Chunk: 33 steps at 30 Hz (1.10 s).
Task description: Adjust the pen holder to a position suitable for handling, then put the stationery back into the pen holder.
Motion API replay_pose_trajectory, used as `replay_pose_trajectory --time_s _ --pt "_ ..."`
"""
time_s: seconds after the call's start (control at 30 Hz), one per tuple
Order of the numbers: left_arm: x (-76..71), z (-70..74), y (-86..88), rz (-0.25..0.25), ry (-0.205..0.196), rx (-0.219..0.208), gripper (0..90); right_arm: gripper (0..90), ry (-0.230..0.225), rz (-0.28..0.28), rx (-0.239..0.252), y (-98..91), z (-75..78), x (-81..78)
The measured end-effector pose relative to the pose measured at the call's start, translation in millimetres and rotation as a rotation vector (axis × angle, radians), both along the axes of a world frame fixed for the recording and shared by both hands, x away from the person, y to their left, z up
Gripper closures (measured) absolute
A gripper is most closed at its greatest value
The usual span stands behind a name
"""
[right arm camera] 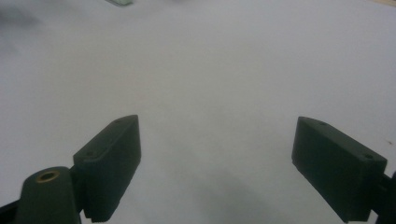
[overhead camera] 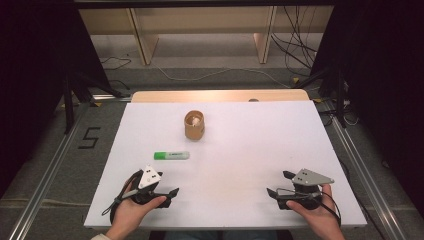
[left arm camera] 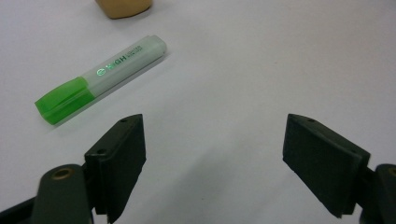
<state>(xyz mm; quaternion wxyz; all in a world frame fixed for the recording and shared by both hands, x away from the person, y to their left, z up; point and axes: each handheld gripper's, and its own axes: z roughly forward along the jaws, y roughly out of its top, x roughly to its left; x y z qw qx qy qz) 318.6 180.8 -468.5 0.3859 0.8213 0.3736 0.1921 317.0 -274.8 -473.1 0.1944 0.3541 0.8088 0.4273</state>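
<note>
A green highlighter (overhead camera: 171, 155) with a pale barrel lies flat on the white table (overhead camera: 235, 150), left of centre. Behind it stands a tan wooden cup (overhead camera: 194, 125) holding something pale. My left gripper (overhead camera: 170, 192) rests near the front left edge in a hand, open and empty. In the left gripper view the highlighter (left arm camera: 100, 79) lies just ahead and left of the spread jaws (left arm camera: 215, 163), with the cup's base (left arm camera: 123, 7) beyond. My right gripper (overhead camera: 276, 186) sits at the front right, open; in the right gripper view its jaws (right arm camera: 217, 168) stand wide over bare table.
The table's front edge runs just below both hands. Wooden shelving legs and loose cables lie on the floor beyond the far edge. Metal rails flank the table on both sides, and dark stands rise at the back corners.
</note>
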Motion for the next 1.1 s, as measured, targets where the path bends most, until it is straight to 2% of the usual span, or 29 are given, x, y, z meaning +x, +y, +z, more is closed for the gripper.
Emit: replay_pose_trajectory --time_s 0.37,0.5,0.67,0.87,1.0,1.1 --pt "-0.8 -0.9 0.9 0.003 -0.012 0.004 22.9 16.5 0.001 -0.008 0.004 0.4 -0.6 4.5" --pt "0.0 -1.1 0.5 0.008 -0.008 -0.001 25.6 16.4 -0.005 -0.008 0.002 -0.8 0.3 3.9" --pt "1.5 -0.9 -0.2 0.026 -0.027 -0.02 31.8 16.4 -0.008 -0.01 0.008 -0.8 0.7 3.6" --pt "2.9 2.5 -1.4 0.033 -0.05 -0.023 44.9 16.4 -0.012 -0.001 0.006 0.6 0.0 3.0" --pt "3.9 4.2 -5.3 0.034 -0.045 -0.021 65.8 16.4 -0.009 0.001 0.008 -0.8 -0.6 2.0" --pt "7.0 6.3 -8.3 0.038 -0.023 -0.002 78.7 16.4 -0.011 -0.001 0.005 -1.0 0.2 0.5"
